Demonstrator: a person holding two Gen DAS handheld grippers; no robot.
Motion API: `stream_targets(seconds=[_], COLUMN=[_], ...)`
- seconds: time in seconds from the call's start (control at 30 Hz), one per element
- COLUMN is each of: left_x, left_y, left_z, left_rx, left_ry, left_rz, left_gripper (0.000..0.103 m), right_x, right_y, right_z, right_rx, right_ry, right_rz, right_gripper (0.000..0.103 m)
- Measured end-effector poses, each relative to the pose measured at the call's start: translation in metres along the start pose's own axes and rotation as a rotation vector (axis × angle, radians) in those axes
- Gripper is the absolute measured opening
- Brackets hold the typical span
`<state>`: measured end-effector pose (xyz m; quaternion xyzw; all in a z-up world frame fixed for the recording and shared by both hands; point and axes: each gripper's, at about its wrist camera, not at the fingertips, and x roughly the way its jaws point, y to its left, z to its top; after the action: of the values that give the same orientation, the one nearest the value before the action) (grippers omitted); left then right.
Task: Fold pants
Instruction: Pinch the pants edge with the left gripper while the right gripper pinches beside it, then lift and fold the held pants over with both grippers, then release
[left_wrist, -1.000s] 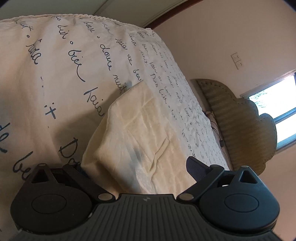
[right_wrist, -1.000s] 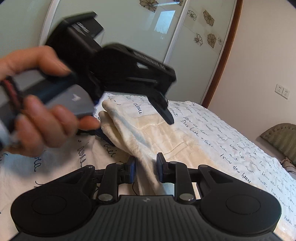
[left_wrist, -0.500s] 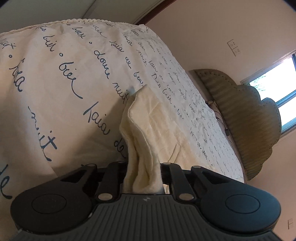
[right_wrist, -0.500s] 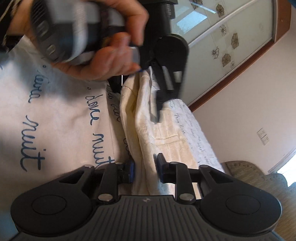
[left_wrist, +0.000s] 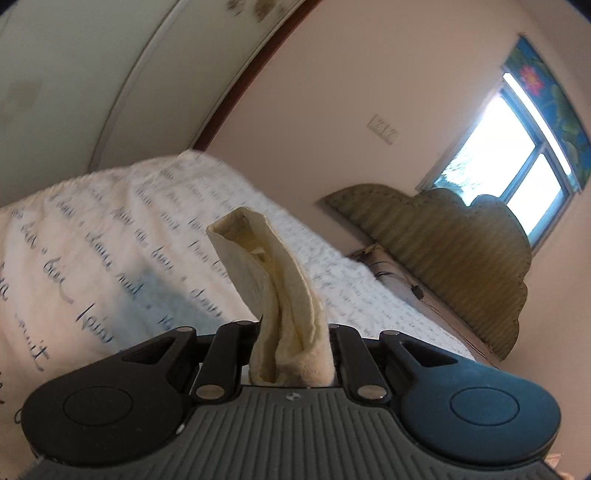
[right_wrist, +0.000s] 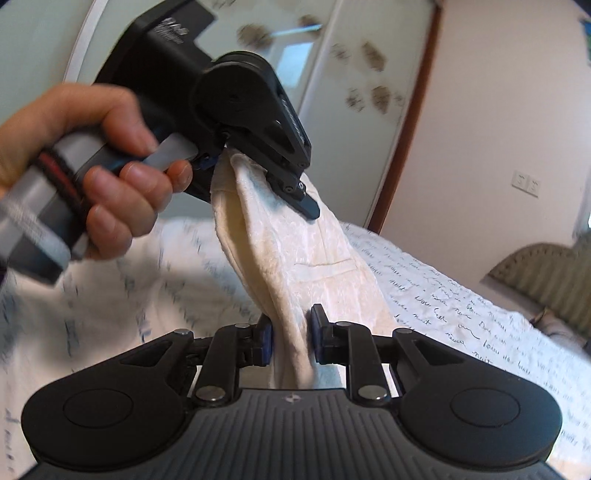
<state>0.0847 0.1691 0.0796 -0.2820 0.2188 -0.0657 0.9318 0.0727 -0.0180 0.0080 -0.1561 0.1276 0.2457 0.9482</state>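
Both tongs lift one pair of cream pants off the bed

The left tongs (right_wrist: 295, 199), whose jaws have just been closing, pinch one bunched edge; the right tongs (right_wrist: 291, 338) clamp the pants (right_wrist: 314, 258) nearer, likely so the cloth hangs taut for a fold. The pants hang above the bed (right_wrist: 461, 310). One hand (right_wrist: 99, 166) shows, two tongs, one garment.
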Motion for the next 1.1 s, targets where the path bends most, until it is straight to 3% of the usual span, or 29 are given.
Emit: stream_targets(seconds=[0.2,0.57,0.77,0.93,1.1], left_x=[-0.014,-0.011,0.007,0.038,0.073], left_y=[-0.059,-0.156,-0.205,-0.233,-0.254], left_z=[-0.007,-0.036,-0.073,-0.108,-0.144], left_rx=[0.114,0.291,0.411,0.467,0.567], left_ry=[-0.059,-0.059,-0.003,0.114,0.2], left_rz=[-0.052,-0.167,-0.24,-0.308,-0.32], left_gripper=[0.013,0.013,0.013,0.013,0.013], right_x=[-0.026,-0.082,-0.114,-0.137,-0.158], right_y=[-0.017,-0.068,-0.097,-0.113,-0.13], right_z=[-0.001,-0.024,-0.049,-0.073,-0.099], right_rx=[0.08,0.291,0.453,0.564,0.69], right_ry=[-0.069,-0.178,-0.215,-0.217,-0.198], right_rz=[-0.005,-0.04,-0.064,-0.101,-0.117], right_gripper=[0.019,0.02,0.02,0.02,0.02])
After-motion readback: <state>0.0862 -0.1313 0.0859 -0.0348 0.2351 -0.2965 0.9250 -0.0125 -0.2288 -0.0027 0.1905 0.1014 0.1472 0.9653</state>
